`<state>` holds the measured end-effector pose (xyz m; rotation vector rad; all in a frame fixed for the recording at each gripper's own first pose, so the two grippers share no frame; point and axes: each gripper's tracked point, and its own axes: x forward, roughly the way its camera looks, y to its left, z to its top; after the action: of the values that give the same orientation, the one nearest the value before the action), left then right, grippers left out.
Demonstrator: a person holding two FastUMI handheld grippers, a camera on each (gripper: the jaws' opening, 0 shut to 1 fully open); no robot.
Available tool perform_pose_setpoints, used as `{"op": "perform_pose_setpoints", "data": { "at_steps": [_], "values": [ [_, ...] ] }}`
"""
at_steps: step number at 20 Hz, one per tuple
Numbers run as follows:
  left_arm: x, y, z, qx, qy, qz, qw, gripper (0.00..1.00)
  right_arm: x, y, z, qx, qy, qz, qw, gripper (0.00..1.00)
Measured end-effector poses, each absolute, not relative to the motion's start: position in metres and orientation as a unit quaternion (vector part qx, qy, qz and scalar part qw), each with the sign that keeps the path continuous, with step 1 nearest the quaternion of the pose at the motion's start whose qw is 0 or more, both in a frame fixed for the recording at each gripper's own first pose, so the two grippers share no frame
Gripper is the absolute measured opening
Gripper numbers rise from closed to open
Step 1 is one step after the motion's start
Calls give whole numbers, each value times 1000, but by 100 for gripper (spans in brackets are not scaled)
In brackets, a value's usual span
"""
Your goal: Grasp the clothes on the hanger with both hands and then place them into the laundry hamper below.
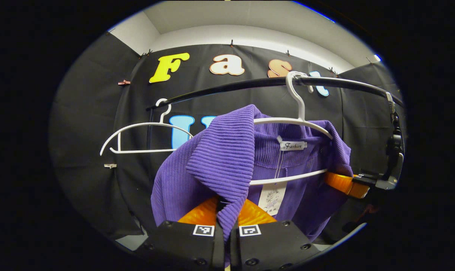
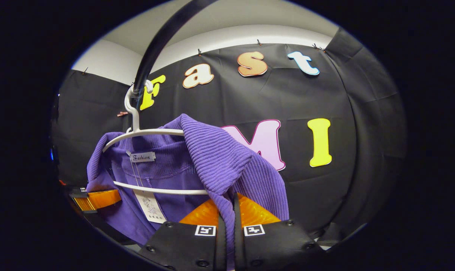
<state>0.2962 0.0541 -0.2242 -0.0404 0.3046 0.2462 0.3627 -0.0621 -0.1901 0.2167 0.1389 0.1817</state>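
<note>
Seen from the left gripper view: a second, bare white hanger (image 1: 137, 137) on the black rail (image 1: 272, 82), to the left of the loaded hanger (image 1: 299, 122), plus the right gripper (image 1: 357, 184) at the garment's far shoulder. Seen from the right gripper view: the left gripper (image 2: 95, 199) low at the opposite edge.

Purple ribbed top (image 1: 219, 165) hung on its white hanger, collar folded outward, paper tag (image 1: 272, 197) dangling inside the neck. Left gripper (image 1: 226, 214) jaws pinching one shoulder fold; right gripper (image 2: 229, 212) jaws pinching the other.
</note>
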Motion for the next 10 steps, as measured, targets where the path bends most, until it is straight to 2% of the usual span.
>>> {"op": "perform_pose_setpoints", "data": {
  "at_steps": [10],
  "values": [
    [284, 82, -209, 13, 153, 171, 973, 9, 364, -104, -172, 149, 36, 79, 985, 12]
  ]
}}
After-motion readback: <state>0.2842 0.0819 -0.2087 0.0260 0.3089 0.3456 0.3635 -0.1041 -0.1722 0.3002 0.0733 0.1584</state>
